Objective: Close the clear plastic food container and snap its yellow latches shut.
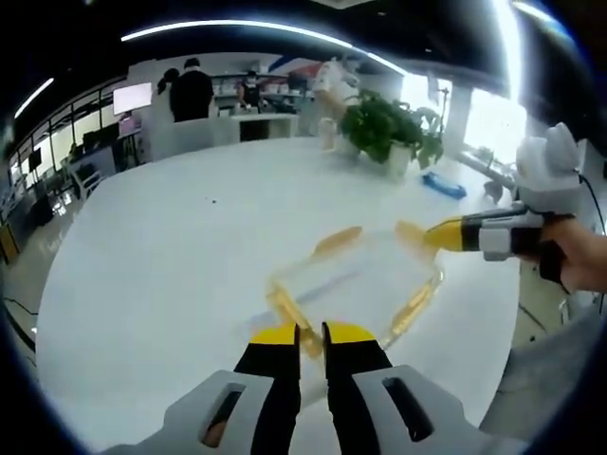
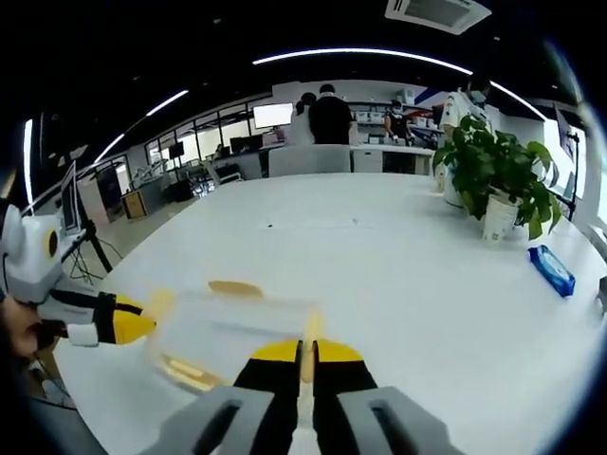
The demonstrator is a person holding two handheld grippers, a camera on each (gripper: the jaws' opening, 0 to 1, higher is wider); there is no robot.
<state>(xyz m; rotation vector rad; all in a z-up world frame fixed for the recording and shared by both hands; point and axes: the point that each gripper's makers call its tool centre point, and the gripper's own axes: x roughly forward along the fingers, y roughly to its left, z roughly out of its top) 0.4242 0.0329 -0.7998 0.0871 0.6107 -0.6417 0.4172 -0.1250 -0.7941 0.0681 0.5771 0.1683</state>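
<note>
Latching step in hand. My left gripper (image 1: pixel 311 334) sits at the near edge of the clear plastic food container (image 1: pixel 356 275), its jaws drawn almost together around a yellow latch (image 1: pixel 287 308); I judge it pinched on that latch, pressing it toward the wall. My right gripper (image 2: pixel 303 353) meets the opposite side of the container (image 2: pixel 237 332) in the right gripper view, jaws nearly touching with a second yellow latch (image 2: pixel 310 332) caught in the narrow gap between the tips. In the left gripper view the right gripper (image 1: pixel 417 233) enters from the right, its tips on a latch at that side.

The container lies on the white table (image 1: pixel 161 284), near the table's edge closest to me, well apart from the potted plant (image 2: pixel 493 175) and the blue packet (image 2: pixel 552 270). Its body is transparent and faint against the table. The lid appears seated, though I cannot confirm it is flush all round. Four yellow latches ring it; some look splayed outward, hence not yet snapped.

Next move, as I judge it: press each held latch down and inward until it locks, with the two tools bracing the light box from opposite sides so that it does not slide; then take the remaining latches.
</note>
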